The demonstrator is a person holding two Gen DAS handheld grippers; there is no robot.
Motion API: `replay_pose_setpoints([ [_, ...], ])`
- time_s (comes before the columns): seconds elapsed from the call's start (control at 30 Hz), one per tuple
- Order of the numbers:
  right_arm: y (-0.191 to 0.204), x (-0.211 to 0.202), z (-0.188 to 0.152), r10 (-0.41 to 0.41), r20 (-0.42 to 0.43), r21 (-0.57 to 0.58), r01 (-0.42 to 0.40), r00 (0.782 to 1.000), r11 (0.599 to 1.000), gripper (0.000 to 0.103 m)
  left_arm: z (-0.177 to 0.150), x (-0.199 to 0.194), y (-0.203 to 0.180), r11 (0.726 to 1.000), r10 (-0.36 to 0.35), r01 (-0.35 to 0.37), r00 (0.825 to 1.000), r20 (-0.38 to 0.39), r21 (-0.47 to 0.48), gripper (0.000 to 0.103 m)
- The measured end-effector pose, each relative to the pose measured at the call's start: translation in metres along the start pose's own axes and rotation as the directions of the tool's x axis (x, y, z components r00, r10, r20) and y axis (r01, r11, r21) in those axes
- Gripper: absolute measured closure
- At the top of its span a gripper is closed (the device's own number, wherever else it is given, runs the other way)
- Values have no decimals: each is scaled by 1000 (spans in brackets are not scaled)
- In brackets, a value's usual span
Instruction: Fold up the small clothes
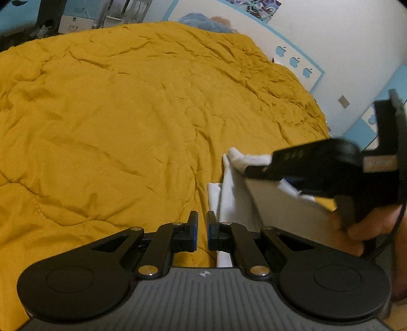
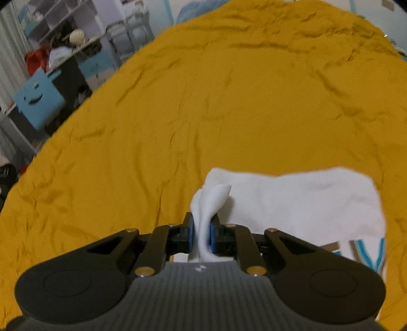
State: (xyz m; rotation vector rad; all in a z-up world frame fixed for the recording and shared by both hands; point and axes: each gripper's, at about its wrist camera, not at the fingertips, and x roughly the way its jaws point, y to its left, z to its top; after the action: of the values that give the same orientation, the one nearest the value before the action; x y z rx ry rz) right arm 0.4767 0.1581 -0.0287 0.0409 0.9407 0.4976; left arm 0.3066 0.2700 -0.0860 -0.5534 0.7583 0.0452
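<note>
Right wrist view: right tool (image 2: 201, 235) at 6 o'clock, its 2 blue-padded fingers (image 2: 190, 233) clamped on a bunched fold of the white garment (image 2: 300, 203). The pinched cloth stands up between the pads and spills over their tips. The rest of the garment lies on the yellow quilt (image 2: 203, 101) from centre toward 4 o'clock, a blue and grey print showing at its edge near 4 o'clock. Picture is somewhat blurred.

Left wrist view: left tool (image 1: 202, 230) at 6 o'clock, jaws drawn together with only a narrow gap; no cloth shows pinched between the pads. A strip of white garment (image 1: 230, 201) lies just past and under the right finger, running toward 3 o'clock. At 3 o'clock the right tool (image 1: 254, 168), blurred, grips a corner of that cloth, raised off the quilt (image 1: 127, 114). A hand (image 1: 361, 229) holds its handle at 4 o'clock.

Beyond: the quilt fills the middle ground in both views, creased all over. Far end, 12 o'clock: a blue pillow (image 1: 203, 21) against a white wall with blue apple stickers (image 1: 295, 61). Right view, 10 o'clock: a shelf unit (image 2: 63, 38) and a blue box with a smiling face (image 2: 38, 99).
</note>
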Motion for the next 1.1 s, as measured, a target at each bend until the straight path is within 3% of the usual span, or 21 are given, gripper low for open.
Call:
replay_pose_setpoints([
  [0.1,5,8,-3,17,-36,-21,-18,999,1000,92,0,-6,-1,1000,-4,4,1000,0,-4,98],
  [0.23,10,-11,0,69,-40,-30,-70,997,997,78,3,-20,-3,999,-22,22,1000,-2,-27,97],
  [0.5,24,-118,-22,192,73,-116,-183,979,976,78,-7,-77,-13,986,-143,146,989,40,-81,73],
  [0.57,15,-144,-33,200,111,-123,-186,974,975,78,-14,-87,-10,978,-168,171,985,40,-119,57],
  [0.7,-9,-176,-57,170,160,-127,-151,972,980,75,-31,-98,-2,962,-199,202,979,34,-185,53],
  [0.83,-44,-190,-95,133,152,-104,-118,979,988,74,-47,-98,8,943,-214,212,977,18,-257,41],
  [1.1,-106,-194,-187,-16,117,-143,33,993,989,67,-80,-60,25,914,-181,148,982,-51,-377,41],
])
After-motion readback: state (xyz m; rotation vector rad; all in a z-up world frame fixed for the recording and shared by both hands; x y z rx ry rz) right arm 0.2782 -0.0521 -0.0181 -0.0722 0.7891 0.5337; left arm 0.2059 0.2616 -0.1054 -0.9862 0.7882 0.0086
